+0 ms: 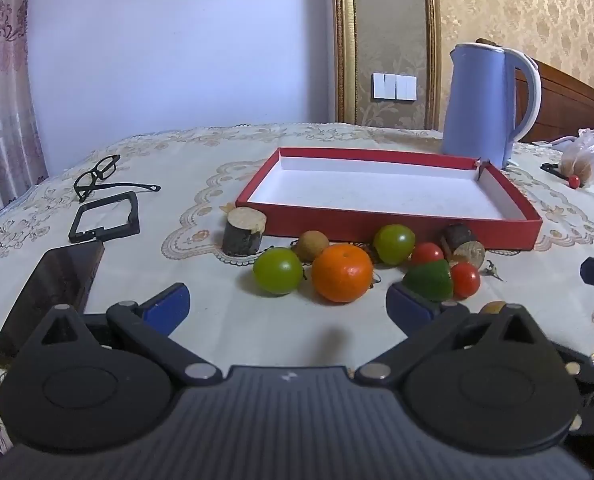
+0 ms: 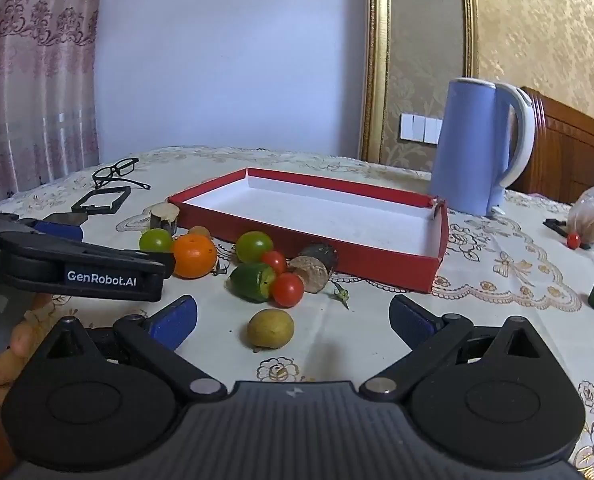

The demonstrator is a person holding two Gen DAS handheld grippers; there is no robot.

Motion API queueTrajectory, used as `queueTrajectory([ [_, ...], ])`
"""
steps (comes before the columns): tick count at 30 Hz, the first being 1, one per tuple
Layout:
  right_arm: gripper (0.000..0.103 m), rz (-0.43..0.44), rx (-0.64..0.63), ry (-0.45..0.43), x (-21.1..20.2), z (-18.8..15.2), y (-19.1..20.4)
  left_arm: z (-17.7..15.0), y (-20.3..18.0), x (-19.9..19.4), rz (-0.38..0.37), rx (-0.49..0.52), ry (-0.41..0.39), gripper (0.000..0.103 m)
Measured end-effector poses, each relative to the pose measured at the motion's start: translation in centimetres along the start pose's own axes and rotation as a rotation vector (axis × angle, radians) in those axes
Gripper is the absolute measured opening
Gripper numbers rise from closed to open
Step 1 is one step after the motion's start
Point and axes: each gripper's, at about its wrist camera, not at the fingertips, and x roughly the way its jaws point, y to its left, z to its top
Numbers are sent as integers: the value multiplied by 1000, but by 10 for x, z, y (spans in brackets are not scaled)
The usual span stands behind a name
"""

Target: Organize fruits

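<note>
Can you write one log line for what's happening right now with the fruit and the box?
left gripper: open, empty | right gripper: open, empty | red box: no fruit inside | orange: on table

My left hand-held gripper (image 1: 288, 305) stands wide open over bare cloth, with the orange (image 1: 341, 273) and a green fruit (image 1: 278, 271) just ahead between its fingers. The fruits crowd against the near wall of the red tray (image 1: 401, 227), so that wall blocks any push forward. A phone (image 1: 49, 292) lies close on the left. My right hand-held gripper (image 2: 293, 318), also wide open, has a yellowish fruit (image 2: 270, 328) lying alone on open table between its fingers. The kettle (image 2: 473, 148) stands behind the tray's far right corner.
</note>
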Motion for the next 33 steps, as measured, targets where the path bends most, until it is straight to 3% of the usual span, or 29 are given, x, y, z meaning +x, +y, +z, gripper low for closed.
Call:
queueTrajectory([
  [6,103,24,4,3,7,1,-14,1,2,0,-6,-8,-3,103],
  [23,103,-2,-16,-20,0,-4,0,0,0,4,3,-9,35,103],
  [27,103,-4,-15,-40,0,-4,0,-1,1,3,1,-20,10,103],
  [33,103,16,-5,-3,1,-5,-1,-2,1,4,-1,-26,14,103],
])
